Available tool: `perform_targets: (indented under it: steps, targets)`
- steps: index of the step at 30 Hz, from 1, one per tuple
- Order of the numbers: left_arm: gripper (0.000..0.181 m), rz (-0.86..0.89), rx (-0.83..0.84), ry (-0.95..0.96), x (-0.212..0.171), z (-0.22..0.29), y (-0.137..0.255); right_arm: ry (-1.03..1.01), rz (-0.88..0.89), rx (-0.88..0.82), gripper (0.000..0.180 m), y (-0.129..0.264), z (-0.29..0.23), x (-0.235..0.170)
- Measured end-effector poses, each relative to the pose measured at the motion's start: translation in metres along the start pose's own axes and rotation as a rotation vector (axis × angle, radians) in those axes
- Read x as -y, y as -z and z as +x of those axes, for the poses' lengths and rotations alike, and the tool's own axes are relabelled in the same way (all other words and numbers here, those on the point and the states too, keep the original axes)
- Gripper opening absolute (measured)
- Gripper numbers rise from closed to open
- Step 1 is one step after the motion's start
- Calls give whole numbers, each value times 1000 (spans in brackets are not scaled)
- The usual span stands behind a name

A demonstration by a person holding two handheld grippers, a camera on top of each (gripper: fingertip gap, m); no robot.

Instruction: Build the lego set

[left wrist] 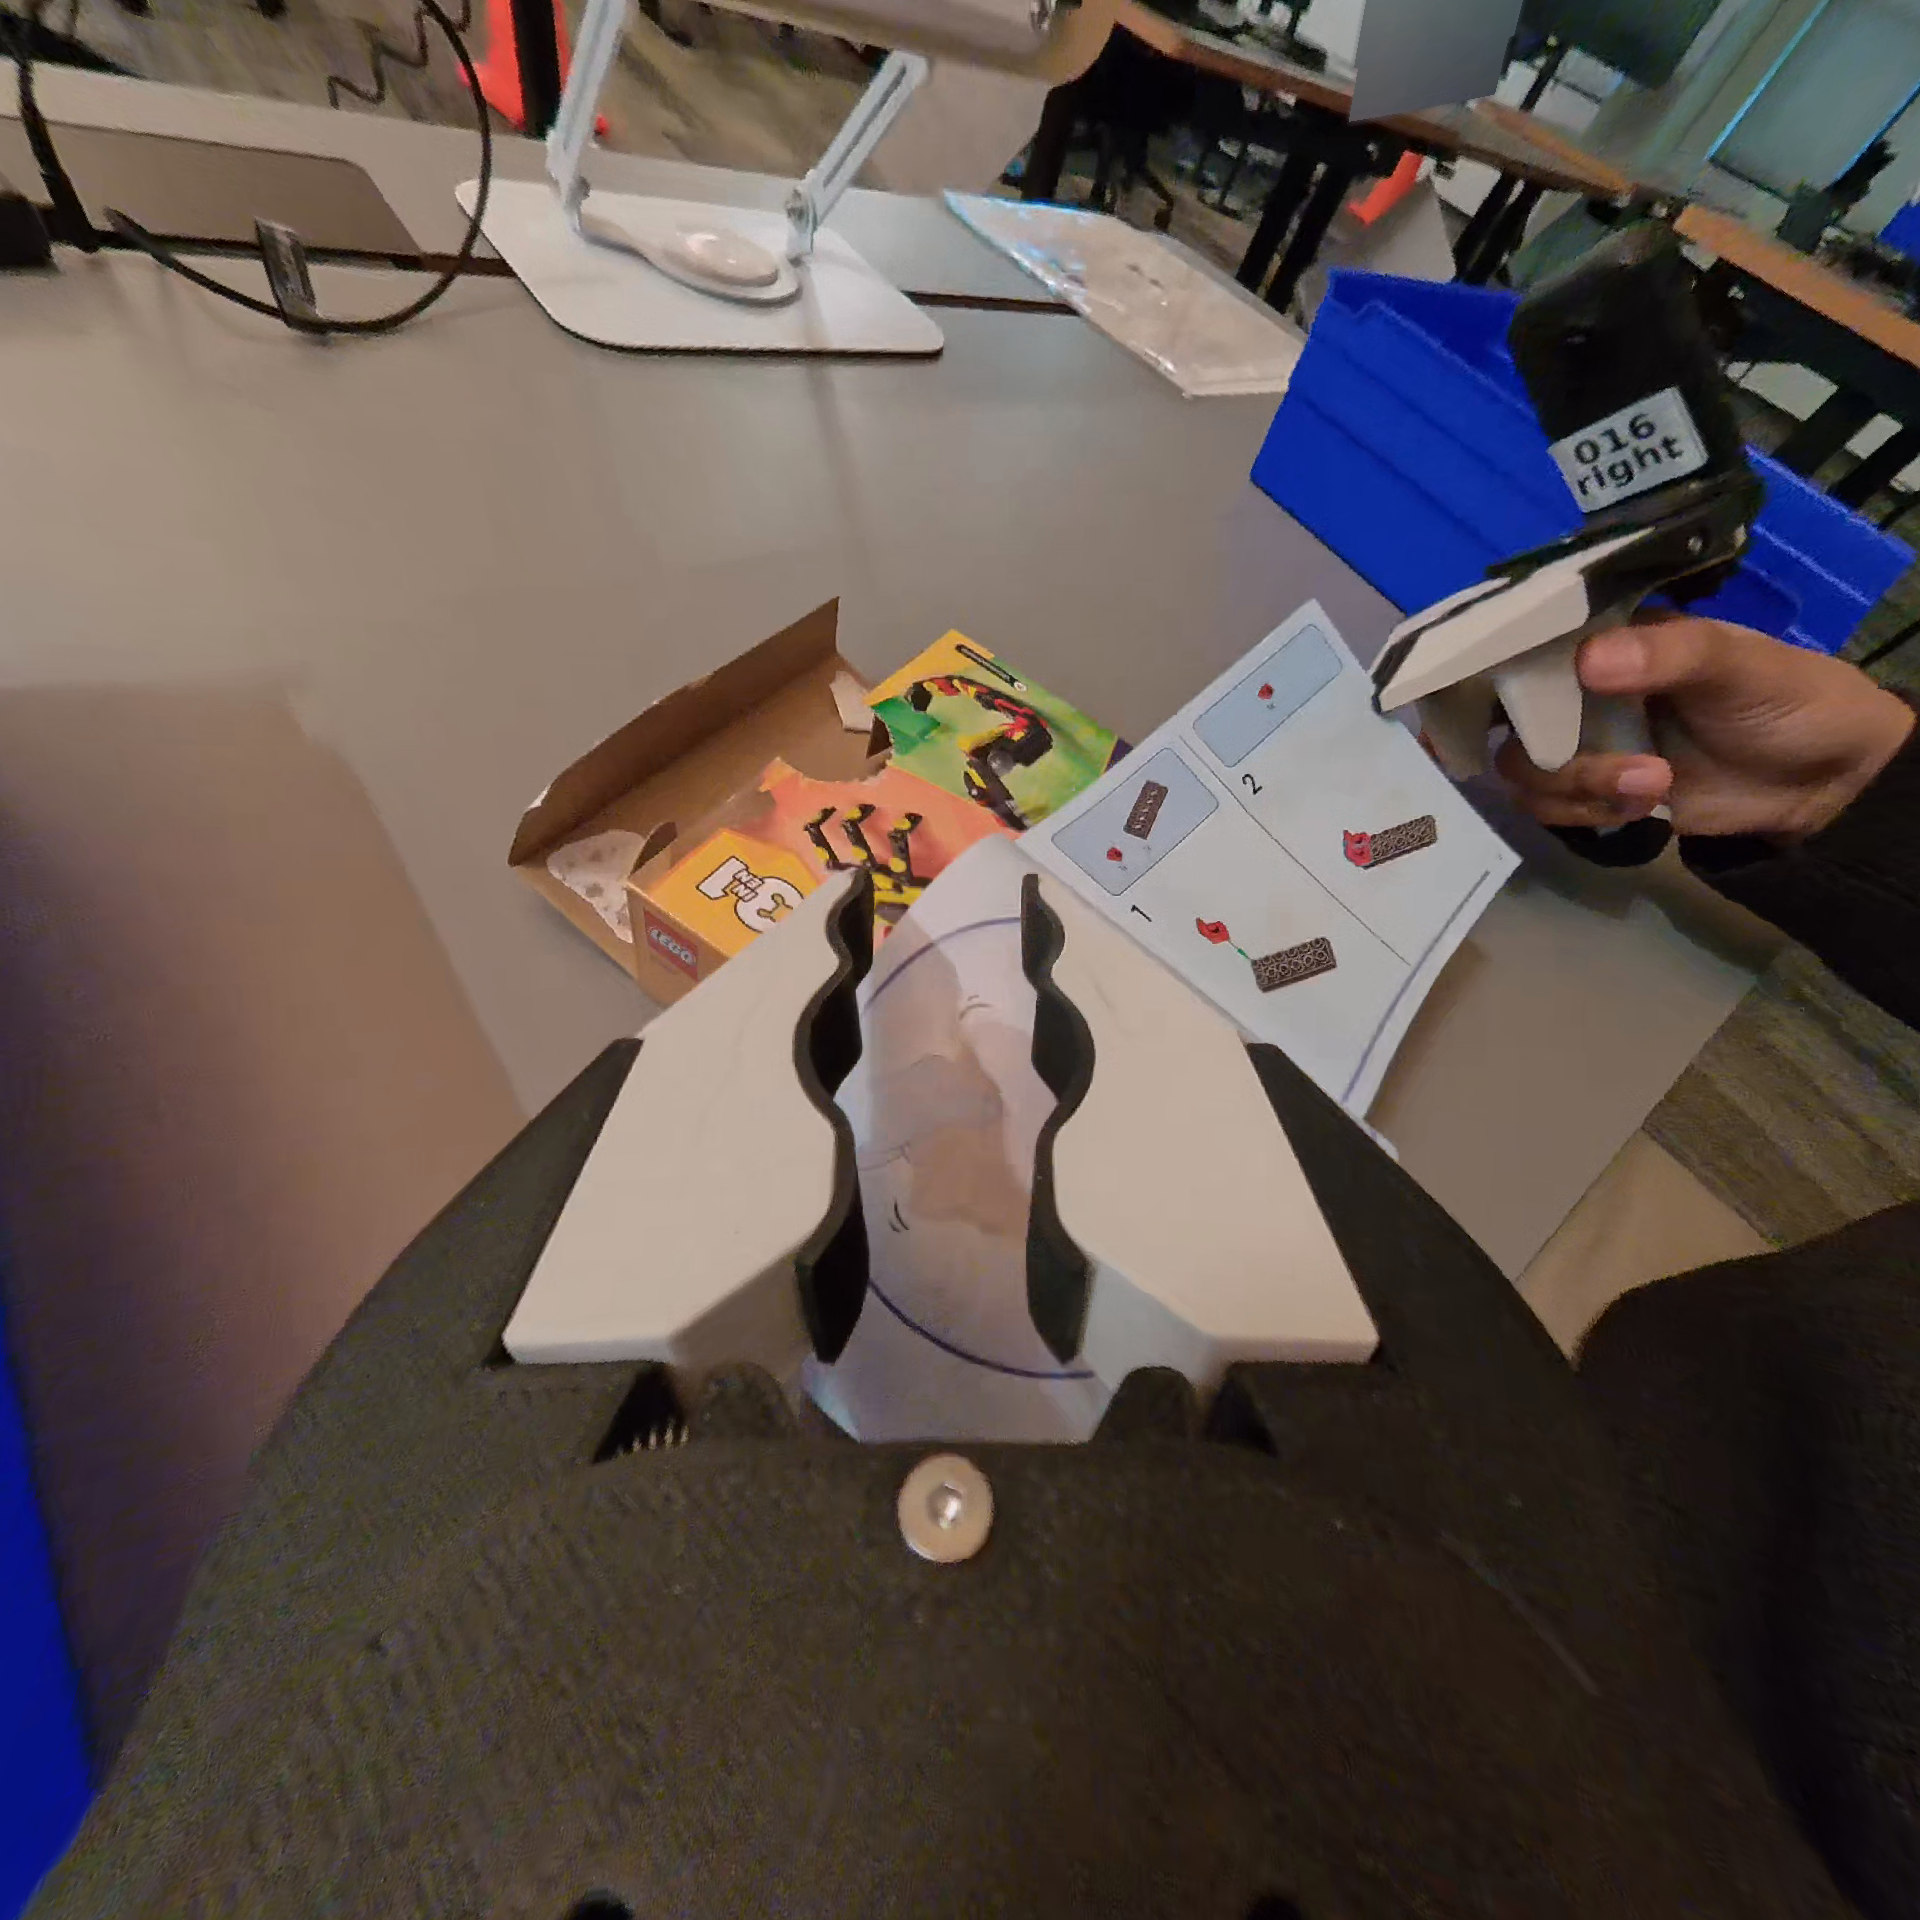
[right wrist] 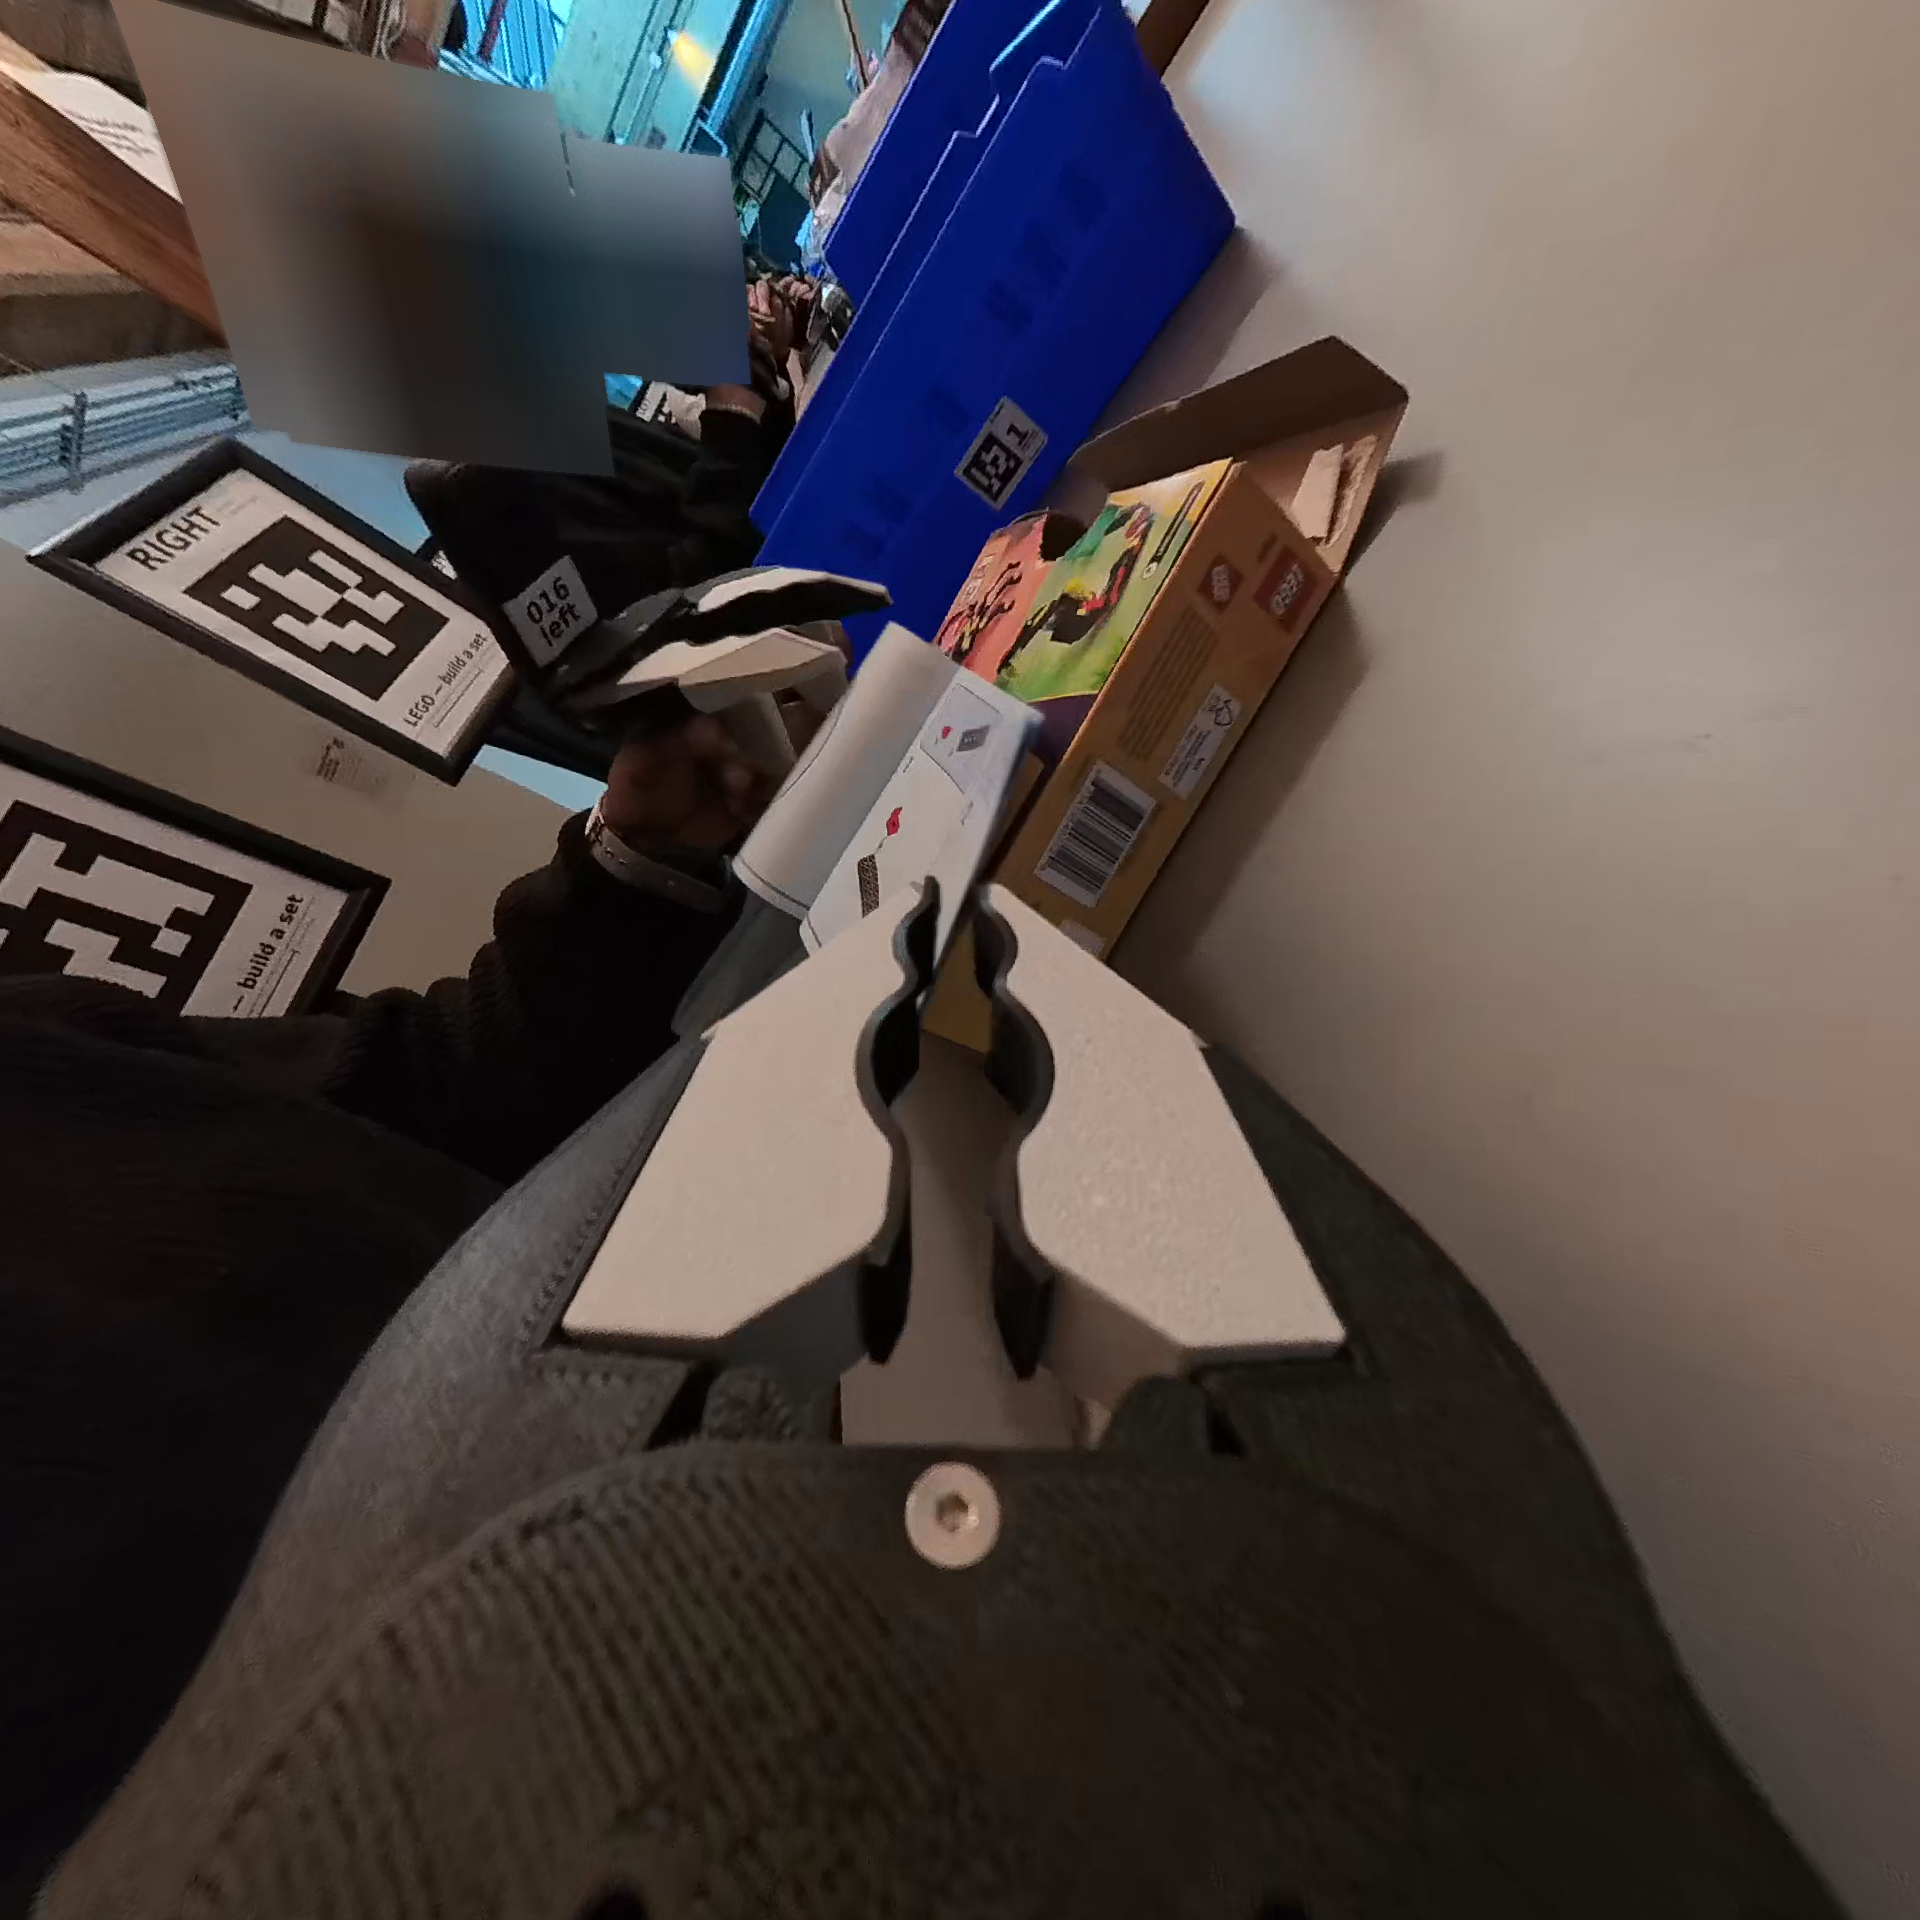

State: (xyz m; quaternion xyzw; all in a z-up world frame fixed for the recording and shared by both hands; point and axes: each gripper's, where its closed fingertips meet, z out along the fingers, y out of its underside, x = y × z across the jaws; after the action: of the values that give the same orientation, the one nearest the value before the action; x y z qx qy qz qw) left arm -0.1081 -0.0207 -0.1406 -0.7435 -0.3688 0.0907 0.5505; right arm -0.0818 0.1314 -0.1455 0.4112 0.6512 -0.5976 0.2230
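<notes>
An opened lego box (left wrist: 774, 821) lies on the grey table (left wrist: 416, 571); it also shows in the right wrist view (right wrist: 1174, 644). An open instruction booklet (left wrist: 1299, 831) leans against it, one page curled up. My left gripper (left wrist: 945, 888) is open and empty, with its fingers over the curled page. In the right wrist view it (right wrist: 847, 623) hovers just above the booklet (right wrist: 935, 769). My right gripper (right wrist: 958, 896) is closed to a narrow gap on the edge of the booklet's page. In the left wrist view it (left wrist: 1382, 686) meets the page's far right edge. No loose bricks are in view.
A blue bin (left wrist: 1403, 436) stands right of the box, also seen in the right wrist view (right wrist: 987, 260). A monitor stand base (left wrist: 727, 291), a clear plastic bag (left wrist: 1122, 281) and a black cable (left wrist: 312, 301) lie at the back. Two framed marker signs (right wrist: 301, 603) stand behind me. One gripper's finger ends stand about 15 centimetres off the other's.
</notes>
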Motion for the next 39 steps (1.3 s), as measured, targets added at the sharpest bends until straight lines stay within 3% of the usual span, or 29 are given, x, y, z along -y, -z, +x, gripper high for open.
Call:
perform_targets:
  steps: [9, 15, 21, 26, 29, 33, 39]
  targets:
    - [27, -49, -5, -66, -9, 6, -5, -66, 9, -57, 44, -8, 13, -4]
    - [27, -67, -7, -72, -12, 8, -7, -51, -56, -125, 47, -17, 20, -17]
    - [24, -140, 67, -119, -24, -4, -9, -48, -98, -131, 21, -20, 20, -25]
    - [30, -57, -37, -148, -10, 20, -7, -68, -56, -93, 2, -16, 15, -18]
    - [32, -45, -150, -211, -11, 47, -7, -67, -53, -91, 0, -15, 15, -17]
    - [33, -132, -90, -318, -27, 43, -13, -59, -57, -94, 0, -15, 15, -17]
    - [29, -103, -54, -291, -20, 33, -10, -57, -42, -103, 0, -12, 17, -14]
